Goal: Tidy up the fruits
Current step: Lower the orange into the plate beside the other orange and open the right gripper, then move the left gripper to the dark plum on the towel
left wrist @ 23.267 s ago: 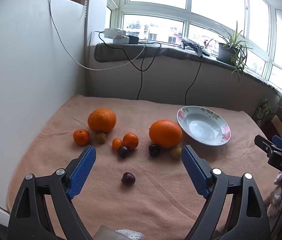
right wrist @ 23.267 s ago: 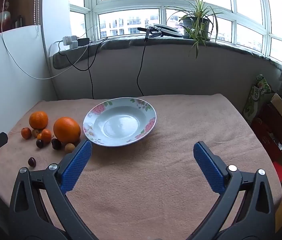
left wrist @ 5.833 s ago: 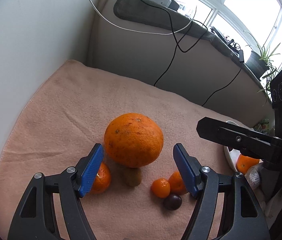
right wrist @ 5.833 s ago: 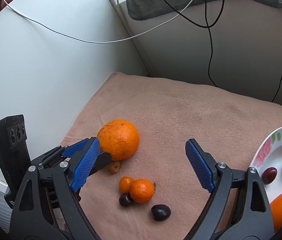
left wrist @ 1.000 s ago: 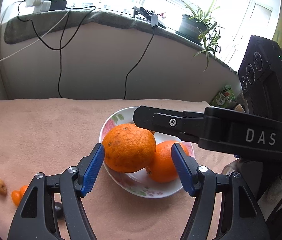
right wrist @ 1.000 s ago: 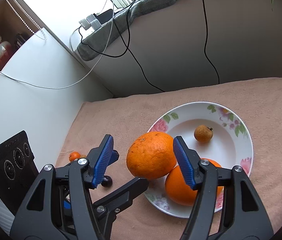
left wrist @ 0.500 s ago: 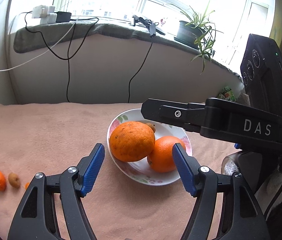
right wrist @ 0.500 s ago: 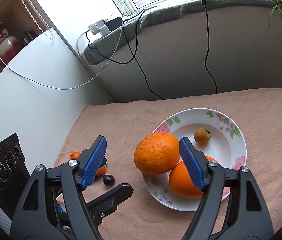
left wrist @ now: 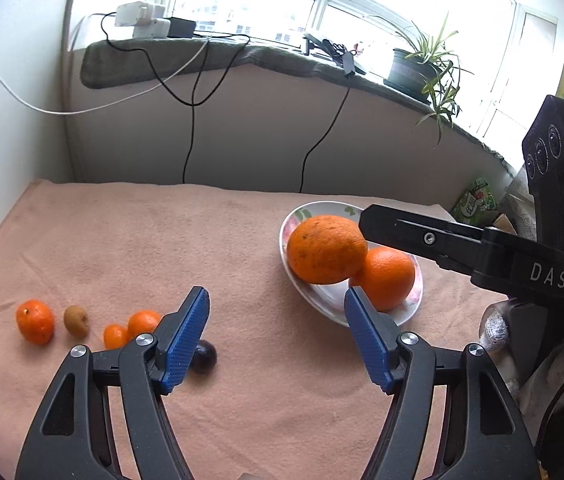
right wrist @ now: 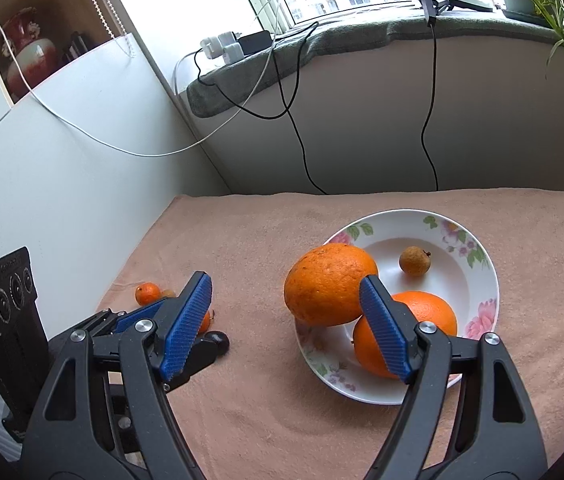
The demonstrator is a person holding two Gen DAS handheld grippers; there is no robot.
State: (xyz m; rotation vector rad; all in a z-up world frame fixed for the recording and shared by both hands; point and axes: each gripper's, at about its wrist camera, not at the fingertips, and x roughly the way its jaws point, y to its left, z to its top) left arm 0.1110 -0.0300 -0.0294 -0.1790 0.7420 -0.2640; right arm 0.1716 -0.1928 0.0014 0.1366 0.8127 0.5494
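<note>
the fruits split into two groups. in the flowered plate (right wrist: 481, 276), right of centre in the right wrist view, sit a large rough orange (right wrist: 329, 285) leaning on the plate's left rim, a smoother orange (right wrist: 421, 320) touching it below, and a small brown fruit (right wrist: 413, 261) apart from both near the plate's upper middle. the plate looks done for the big pieces.

what is left lies on the peach cloth (left wrist: 162, 240) in the lower left of the left wrist view: a mandarin (left wrist: 35, 321) furthest left, a small brown fruit (left wrist: 76, 321) just beside it, then two little orange fruits (left wrist: 115, 335) (left wrist: 142, 322) touching or nearly so, and a dark plum (left wrist: 204, 356) half hidden behind the left blue pad. the row runs roughly left to right across the frame.

the left gripper (left wrist: 276, 338) is spread wide and holds nothing; the plum sits just at its left fingertip, and the rest of the row lies further left. the right gripper (right wrist: 285, 324) is likewise spread and holds nothing, pointed between plum and plate, with its right pad in front of the oranges.

by my reading the left one is nearer the loose fruit, so the next pick likely falls to it: swing left and down, plum first, since it is closest and round enough to roll off the pads.
</note>
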